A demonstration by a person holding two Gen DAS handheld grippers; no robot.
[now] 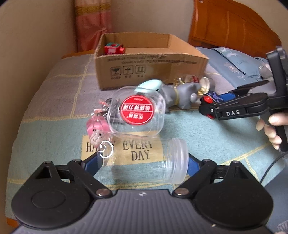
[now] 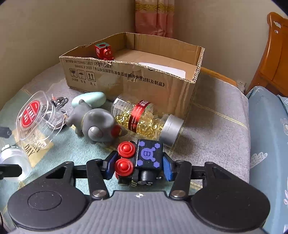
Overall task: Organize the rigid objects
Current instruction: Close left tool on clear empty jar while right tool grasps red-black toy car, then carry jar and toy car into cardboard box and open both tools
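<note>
My left gripper (image 1: 143, 162) is shut on a clear plastic jar (image 1: 149, 158) lying sideways between its fingers, above the "HAPPY EVERY DAY" mat. My right gripper (image 2: 137, 164) is shut on a black toy train (image 2: 142, 160) with red wheels and a purple "B" face; it also shows in the left wrist view (image 1: 210, 106). An open cardboard box (image 2: 129, 77) stands at the back with a red toy train (image 2: 104, 51) inside. On the bed lie a clear container with a red label (image 1: 136, 109), a grey toy figure (image 2: 97, 124), a capsule bottle (image 2: 144, 118), a mint case (image 2: 90, 99) and a pink keychain (image 1: 98, 129).
A wall and pink curtain (image 2: 154, 16) stand behind the box. A wooden headboard (image 1: 234, 23) and blue pillow (image 1: 232, 61) are at the right. The bed edge (image 1: 27, 111) falls away at the left.
</note>
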